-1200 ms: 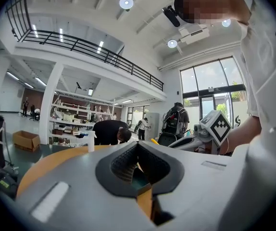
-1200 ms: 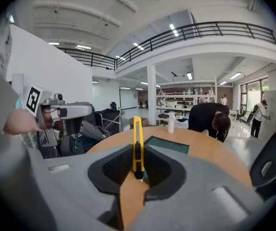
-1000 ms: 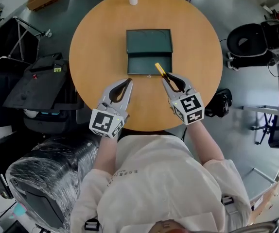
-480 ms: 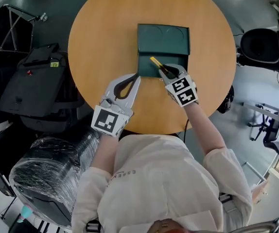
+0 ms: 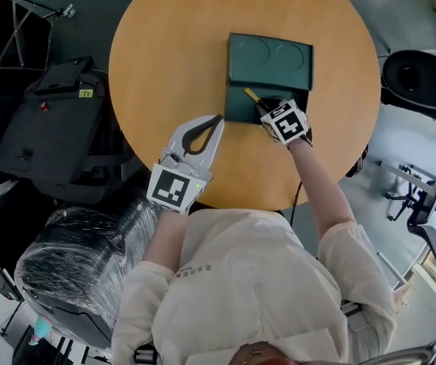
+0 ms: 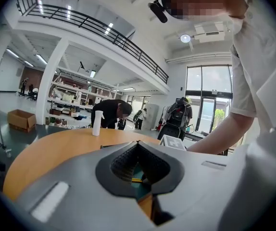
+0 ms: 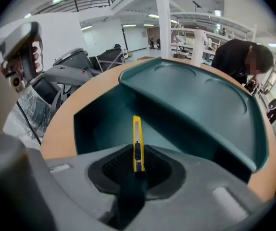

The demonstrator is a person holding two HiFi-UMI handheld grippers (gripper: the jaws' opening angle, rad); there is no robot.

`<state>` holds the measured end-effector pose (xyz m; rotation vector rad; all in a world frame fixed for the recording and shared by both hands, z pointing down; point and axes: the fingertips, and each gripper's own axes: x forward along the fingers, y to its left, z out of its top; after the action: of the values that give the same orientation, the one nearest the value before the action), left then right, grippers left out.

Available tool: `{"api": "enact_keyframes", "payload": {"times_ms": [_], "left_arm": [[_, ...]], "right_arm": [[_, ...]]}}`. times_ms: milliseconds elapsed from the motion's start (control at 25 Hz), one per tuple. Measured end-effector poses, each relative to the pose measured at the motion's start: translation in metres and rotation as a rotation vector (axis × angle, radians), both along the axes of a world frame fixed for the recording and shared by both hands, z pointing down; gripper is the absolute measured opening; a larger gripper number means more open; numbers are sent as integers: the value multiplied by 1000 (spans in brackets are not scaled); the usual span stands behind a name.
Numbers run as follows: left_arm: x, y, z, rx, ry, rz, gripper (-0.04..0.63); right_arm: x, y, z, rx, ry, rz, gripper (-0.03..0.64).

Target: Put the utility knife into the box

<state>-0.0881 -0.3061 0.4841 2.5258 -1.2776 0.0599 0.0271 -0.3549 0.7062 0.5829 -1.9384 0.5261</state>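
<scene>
Over the box [image 5: 237, 109] rim, right gripper [image 5: 263, 107] clamps the utility knife [image 5: 251, 96].

Bright overhead light — fisheye-warped edges, blurred near foreground.

Head view: steeply down on counter [image 5: 165, 52].
Left gripper view: low, facing 1 o'clock.
Right gripper view: close, into green box [image 7: 200, 100].
Shared: counter.

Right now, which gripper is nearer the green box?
Right. The right gripper holds the utility knife over the open green box; the left gripper sits just outside its wall.
</scene>
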Motion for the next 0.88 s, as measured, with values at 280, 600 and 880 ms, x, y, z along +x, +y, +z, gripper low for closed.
{"api": "enact_keyframes", "payload": {"times_ms": [280,600,880], "left_arm": [[7,4,6,-14,-5,26,15],[17,8,-15,5,-65,-2,15],[41,21,-55,96,-111,-36,15]], "right_arm": [[-3,1,1,-33,-42,-2,63],[2,-14,-92,189,-265,112,97],[22,20,-208,503,-425,141,-8]]}}
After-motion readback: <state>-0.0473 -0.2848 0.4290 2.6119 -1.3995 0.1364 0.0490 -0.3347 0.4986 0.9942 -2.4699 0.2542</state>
